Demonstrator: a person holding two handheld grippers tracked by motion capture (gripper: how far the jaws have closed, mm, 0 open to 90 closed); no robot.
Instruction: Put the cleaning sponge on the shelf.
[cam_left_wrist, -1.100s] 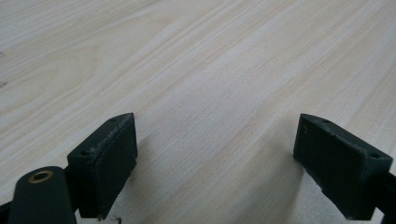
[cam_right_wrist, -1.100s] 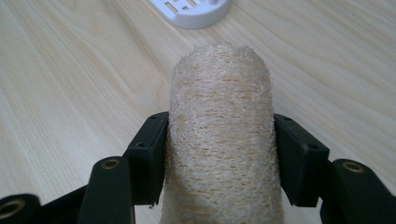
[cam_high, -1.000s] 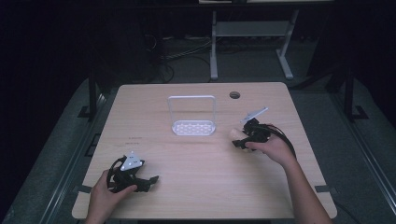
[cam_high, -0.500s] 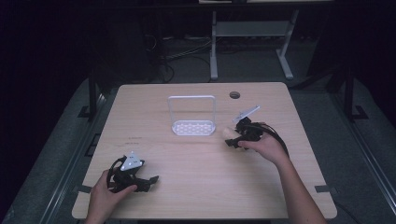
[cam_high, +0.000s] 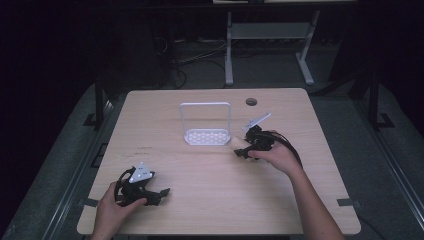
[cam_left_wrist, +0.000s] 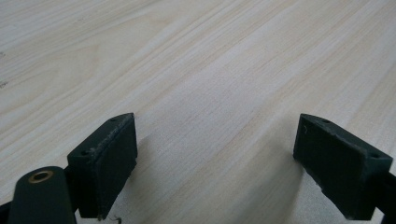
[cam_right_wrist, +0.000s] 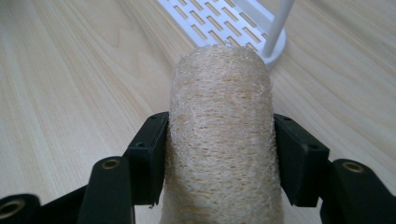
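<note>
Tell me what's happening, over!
Right gripper shut on loofah, close to white rack. Left gripper open, holding nothing, low over table. Nothing in the way.

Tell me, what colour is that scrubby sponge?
The sponge is pale tan, with a fibrous netted texture; the right gripper view shows it best.

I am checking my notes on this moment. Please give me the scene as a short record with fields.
held thing: loofah sponge, pale and fibrous
right gripper: shut on the sponge, both jaws pressing its sides
left gripper: open, nothing between the jaws, low over the table
rack: white, slotted base, upright frame, mid table
sponge position: just beside the rack's base, right of it in the high view
</note>
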